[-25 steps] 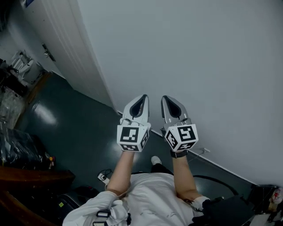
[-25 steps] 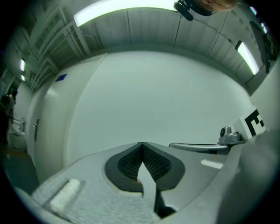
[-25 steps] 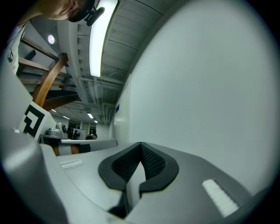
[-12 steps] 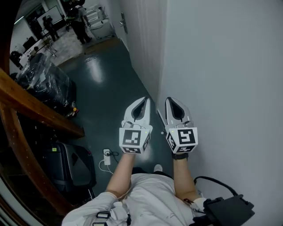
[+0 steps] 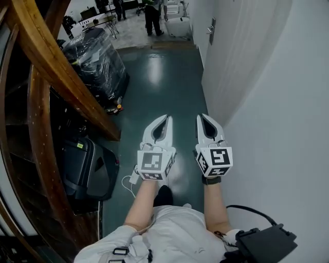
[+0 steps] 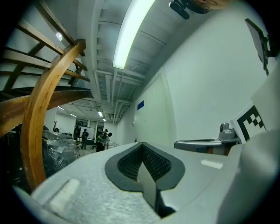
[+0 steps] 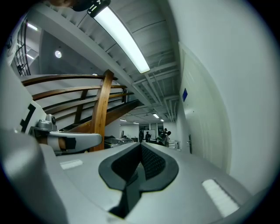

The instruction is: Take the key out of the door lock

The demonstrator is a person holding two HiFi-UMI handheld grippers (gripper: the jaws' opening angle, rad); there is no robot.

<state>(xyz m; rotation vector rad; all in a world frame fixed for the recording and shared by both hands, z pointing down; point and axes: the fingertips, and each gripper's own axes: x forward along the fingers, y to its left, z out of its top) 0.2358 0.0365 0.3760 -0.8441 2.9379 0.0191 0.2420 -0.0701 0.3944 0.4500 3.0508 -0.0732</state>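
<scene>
Green-grey corridor floor (image 5: pixel 169 82) runs ahead, with a white wall (image 5: pixel 293 113) close along its right side. Left tool (image 5: pixel 167 119) and right tool (image 5: pixel 201 118) are held out level, side by side and a little apart, pointing down the corridor. Each has its jaws together with nothing between them. Both gripper views show the dark pads meeting at the tip. The person's bare forearms reach out from below.

Just beside the left tool, on the floor below it, lies a small white plug (image 5: pixel 134 176) with a cable. Further left stands a black case (image 5: pixel 87 172) under a curved wooden stair railing (image 5: pixel 56 67), and beyond it a bundle wrapped in plastic film (image 5: pixel 97 61).

Well ahead of the right tool, a white door (image 5: pixel 236 51) is set into the right-hand wall. Its door handle (image 5: pixel 211 32) sticks out near the far edge, well apart from both tools. The key and the lock are too small to make out at this range. At the far end of the corridor, people (image 5: pixel 152 15) stand in a brighter room.
</scene>
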